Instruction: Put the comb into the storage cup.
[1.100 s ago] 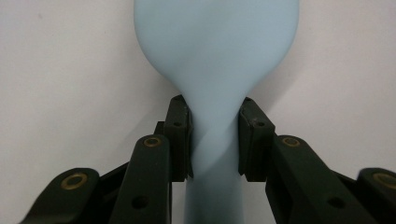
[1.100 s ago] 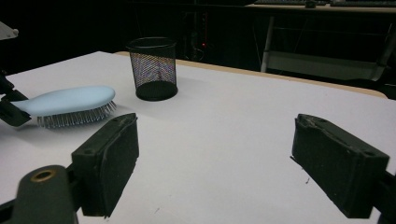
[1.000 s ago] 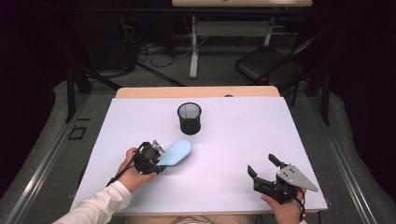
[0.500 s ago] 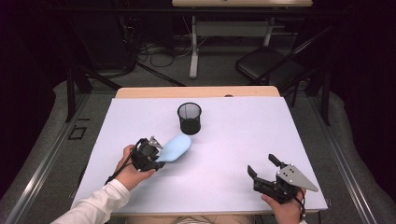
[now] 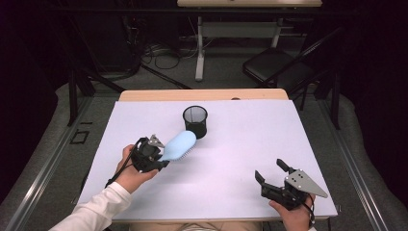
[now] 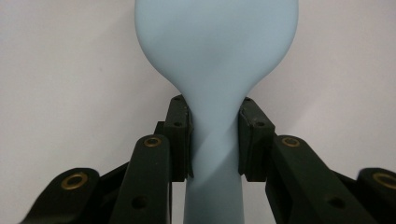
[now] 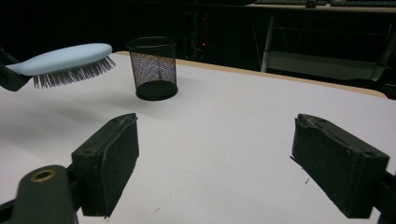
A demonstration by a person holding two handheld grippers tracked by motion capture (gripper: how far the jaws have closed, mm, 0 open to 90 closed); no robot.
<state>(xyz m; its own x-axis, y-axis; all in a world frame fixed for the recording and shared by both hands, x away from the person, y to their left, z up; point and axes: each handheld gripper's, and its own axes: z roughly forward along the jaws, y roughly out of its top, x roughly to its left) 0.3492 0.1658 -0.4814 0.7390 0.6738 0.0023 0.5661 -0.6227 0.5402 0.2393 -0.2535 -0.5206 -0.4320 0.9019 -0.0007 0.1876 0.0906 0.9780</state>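
On table (image 5: 240,144): 1 hairbrush (image 5: 179,145), 1 mesh cup (image 5: 195,121) | left gripper (image 5: 153,155) clamps hairbrush | right gripper (image 5: 273,174) agape, empty

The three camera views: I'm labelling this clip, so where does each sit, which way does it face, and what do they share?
High view: above the person's side, facing forward and down on the white table; both forearms and hands show.
Left gripper view: on the left gripper, looking along its jaws clamped on the blue hairbrush.
Right gripper view: on the right gripper, facing across the table between open jaws.
Shared: the high and right gripper views both show the hairbrush beside the mesh cup.
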